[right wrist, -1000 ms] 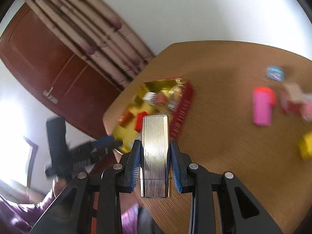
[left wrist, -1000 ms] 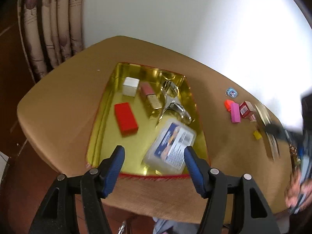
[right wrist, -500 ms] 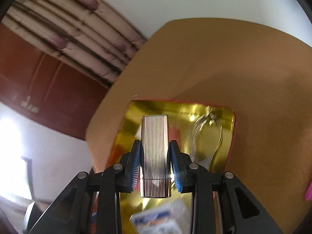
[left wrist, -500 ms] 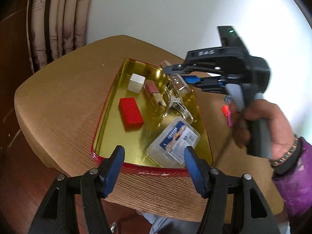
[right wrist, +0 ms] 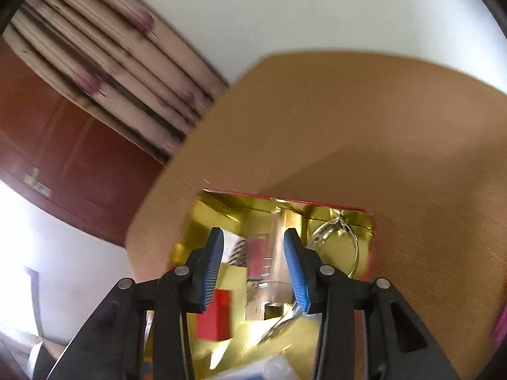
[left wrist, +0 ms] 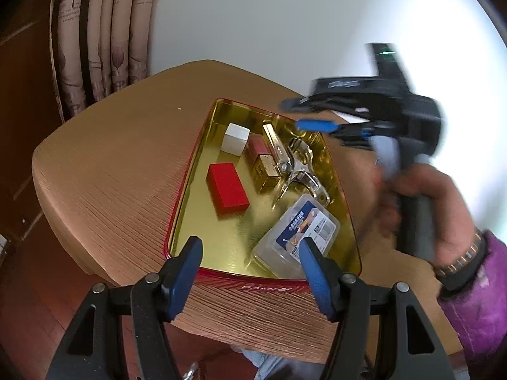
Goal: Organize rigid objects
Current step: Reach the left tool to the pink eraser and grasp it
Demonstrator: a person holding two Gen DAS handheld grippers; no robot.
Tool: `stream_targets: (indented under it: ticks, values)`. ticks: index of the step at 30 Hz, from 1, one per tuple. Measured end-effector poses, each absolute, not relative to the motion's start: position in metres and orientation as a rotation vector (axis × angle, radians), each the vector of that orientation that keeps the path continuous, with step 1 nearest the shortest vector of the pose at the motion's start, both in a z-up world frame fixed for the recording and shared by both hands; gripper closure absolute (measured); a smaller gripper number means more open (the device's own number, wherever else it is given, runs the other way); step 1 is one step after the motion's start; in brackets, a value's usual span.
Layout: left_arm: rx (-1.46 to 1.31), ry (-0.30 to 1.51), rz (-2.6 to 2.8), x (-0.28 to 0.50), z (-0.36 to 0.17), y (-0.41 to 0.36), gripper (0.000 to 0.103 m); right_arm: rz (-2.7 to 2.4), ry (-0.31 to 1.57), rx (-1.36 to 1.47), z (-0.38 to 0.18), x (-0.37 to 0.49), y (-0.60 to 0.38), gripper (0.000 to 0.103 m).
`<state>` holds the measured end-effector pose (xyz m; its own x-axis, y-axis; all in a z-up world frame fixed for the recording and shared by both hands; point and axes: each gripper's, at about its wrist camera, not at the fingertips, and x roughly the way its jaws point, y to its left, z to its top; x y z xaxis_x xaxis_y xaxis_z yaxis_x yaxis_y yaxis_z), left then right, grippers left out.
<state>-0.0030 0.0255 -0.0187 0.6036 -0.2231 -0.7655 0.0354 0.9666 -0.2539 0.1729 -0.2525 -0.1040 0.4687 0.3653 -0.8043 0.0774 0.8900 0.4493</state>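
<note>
My right gripper [right wrist: 253, 266] is opening, releasing the ribbed metal case [left wrist: 276, 145]: stiff, slick, best gripped across its long flat sides; left gripper [left wrist: 250, 269] hanging wide, empty.

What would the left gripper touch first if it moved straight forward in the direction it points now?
Probably the clear plastic box at the near end of the gold tray. The open left gripper frames it between its fingertips. Depth is unclear, so the tray's red near wall could come first.
</note>
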Motion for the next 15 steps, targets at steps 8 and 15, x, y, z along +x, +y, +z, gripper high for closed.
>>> stream_targets:
  ticks: [8, 15]
  values:
    - [-0.167, 0.907, -0.145, -0.008, -0.018, 0.012, 0.038, 0.066, 0.886, 0.316, -0.061, 0.012, -0.300, 0.051]
    - [-0.086, 0.871, -0.165, -0.020, -0.009, -0.020, 0.038, -0.361, 0.905, 0.096, -0.061, -0.120, -0.408, 0.047]
